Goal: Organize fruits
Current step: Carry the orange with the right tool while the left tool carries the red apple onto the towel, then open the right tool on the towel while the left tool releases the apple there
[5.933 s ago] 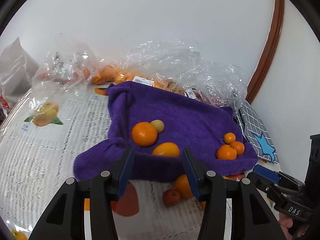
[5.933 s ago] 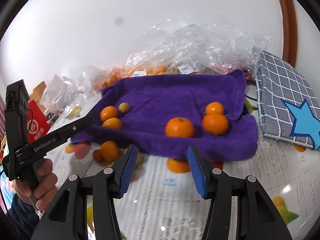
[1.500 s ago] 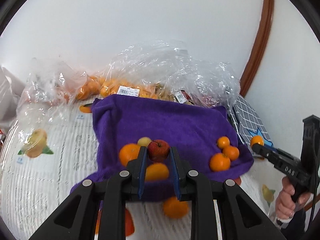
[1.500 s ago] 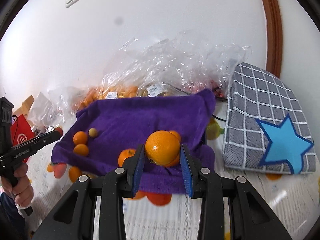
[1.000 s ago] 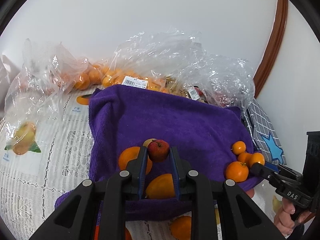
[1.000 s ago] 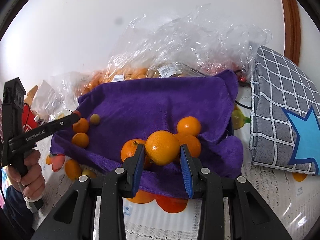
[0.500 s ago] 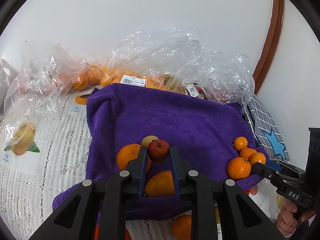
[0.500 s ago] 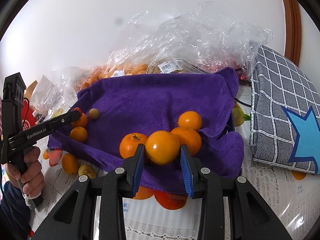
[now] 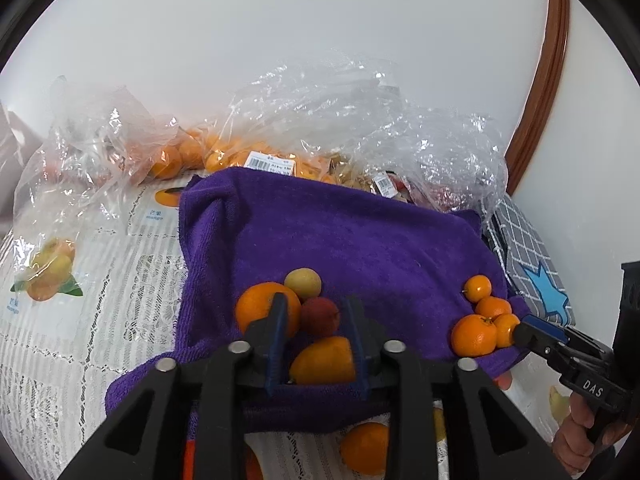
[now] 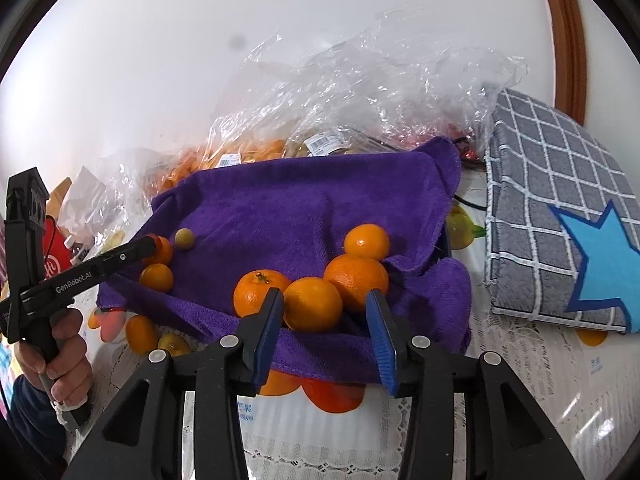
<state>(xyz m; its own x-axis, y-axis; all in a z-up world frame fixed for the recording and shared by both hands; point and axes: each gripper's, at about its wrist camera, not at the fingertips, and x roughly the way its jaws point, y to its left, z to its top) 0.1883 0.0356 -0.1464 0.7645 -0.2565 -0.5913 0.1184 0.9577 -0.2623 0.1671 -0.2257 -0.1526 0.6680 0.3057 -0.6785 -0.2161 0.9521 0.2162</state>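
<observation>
Along the near edge of the purple towel (image 9: 360,240), left wrist view: left gripper (image 9: 316,340) opening, blue pads drawing off the small red apple (image 9: 319,316), which sits on the cloth between them, no longer pinched. Just left of it and touching, a large orange (image 9: 260,308); just beyond, a small yellow-green fruit (image 9: 303,282); just nearer, a yellow-orange fruit (image 9: 323,362) low between the fingers. Far right on the same towel, a cluster of four oranges (image 9: 478,320), with the right gripper's tip at its near side. More fruit on the tablecloth (image 9: 80,320) below the towel's hem, and clear plastic bags (image 9: 340,120) of fruit behind.

On the right half of the towel, right wrist view: right gripper (image 10: 326,322) likewise opening, a gap showing on the right pad's side, the medium orange (image 10: 312,304) set down between the fingers and resting against two neighbours, with a smaller orange (image 10: 366,242) just beyond. Left gripper visible at far left over its own pile, held by a hand (image 10: 64,344). Grey checked cushion (image 10: 560,220) with a blue star to the right, apart from the towel.

Step in hand, by judgement: releasing both fruits into sorted groups, citrus right, mixed pile left. Next, probably: widen both grippers fully, back straight out without nudging the piles, then reach for the loose fruit beneath the towel's near edge.
</observation>
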